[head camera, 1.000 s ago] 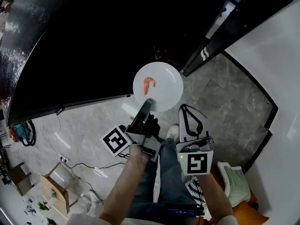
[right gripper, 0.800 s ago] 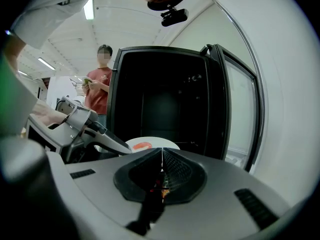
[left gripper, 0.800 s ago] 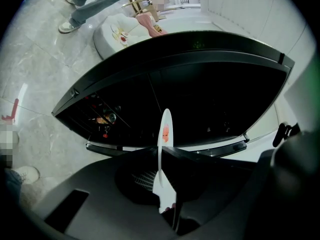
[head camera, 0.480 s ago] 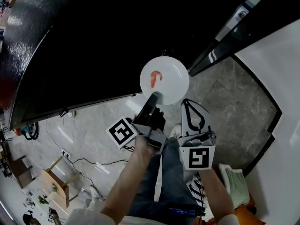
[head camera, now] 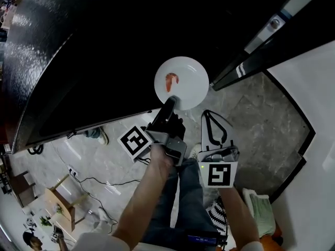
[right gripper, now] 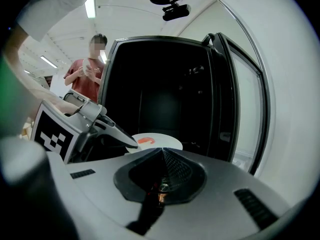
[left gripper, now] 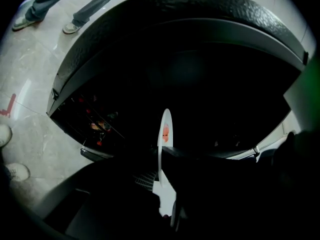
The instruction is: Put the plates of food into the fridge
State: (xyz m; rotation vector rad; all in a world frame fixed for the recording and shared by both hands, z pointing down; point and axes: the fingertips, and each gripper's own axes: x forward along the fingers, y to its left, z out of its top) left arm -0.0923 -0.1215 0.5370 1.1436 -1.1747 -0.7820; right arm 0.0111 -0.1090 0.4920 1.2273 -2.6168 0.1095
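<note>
The left gripper [head camera: 170, 103] has its jaws closed on the near rim of the white plate [head camera: 187, 80]. The plate carries an orange piece of food [head camera: 171, 80] and is held in front of the dark opening of the fridge [head camera: 104, 41]. The right gripper [head camera: 208, 115], just beside the left one, has its jaws pressed together with nothing between them.

Dark fridge cavity [right gripper: 160, 94] open ahead, door [right gripper: 240, 109] standing aside on the right

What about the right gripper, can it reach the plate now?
Probably yes: the plate sits just ahead of the right gripper with nothing between them. But its jaws are shut, and the left gripper holds the plate's rim.
</note>
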